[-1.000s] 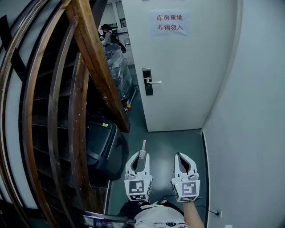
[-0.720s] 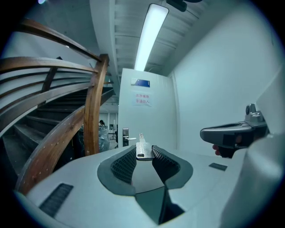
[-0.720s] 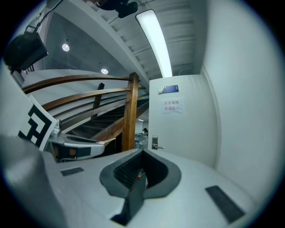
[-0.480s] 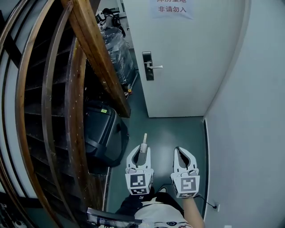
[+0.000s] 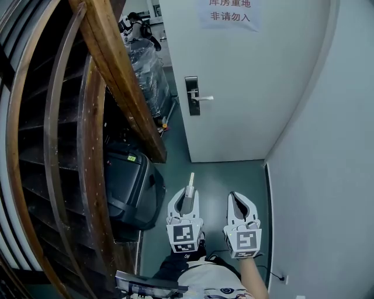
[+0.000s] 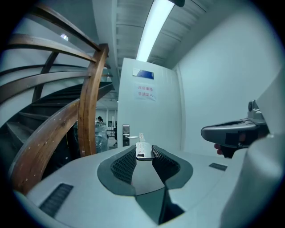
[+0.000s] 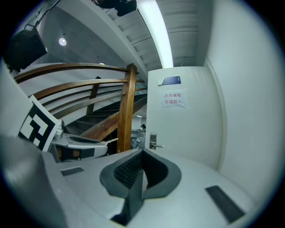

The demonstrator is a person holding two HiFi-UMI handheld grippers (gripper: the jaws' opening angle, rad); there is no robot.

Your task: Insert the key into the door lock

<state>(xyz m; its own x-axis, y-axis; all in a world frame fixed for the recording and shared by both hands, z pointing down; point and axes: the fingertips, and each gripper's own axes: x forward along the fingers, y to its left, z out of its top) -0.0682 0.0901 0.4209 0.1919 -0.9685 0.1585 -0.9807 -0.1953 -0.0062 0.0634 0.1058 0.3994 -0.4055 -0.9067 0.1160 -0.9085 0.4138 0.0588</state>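
Note:
A white door (image 5: 245,87) stands ahead with a dark lock plate (image 5: 191,95) and a silver handle (image 5: 203,98). My left gripper (image 5: 187,197) is shut on a silver key (image 5: 189,185), whose blade points forward toward the door. In the left gripper view the key (image 6: 143,150) sits pinched between the pads, with the lock (image 6: 126,134) far beyond it. My right gripper (image 5: 241,203) hangs beside the left one, shut with nothing in it. In the right gripper view the lock (image 7: 153,141) is small and distant. Both grippers are well short of the door.
A curved wooden stair railing (image 5: 111,70) fills the left. A black case (image 5: 131,187) sits on the floor under it. Wrapped goods (image 5: 149,76) and a person (image 5: 137,28) are beyond. A plain wall (image 5: 327,175) closes the right. A paper sign (image 5: 232,13) hangs on the door.
The head view has swayed slightly. Both grippers keep the same pose side by side, and the key stays in the left one.

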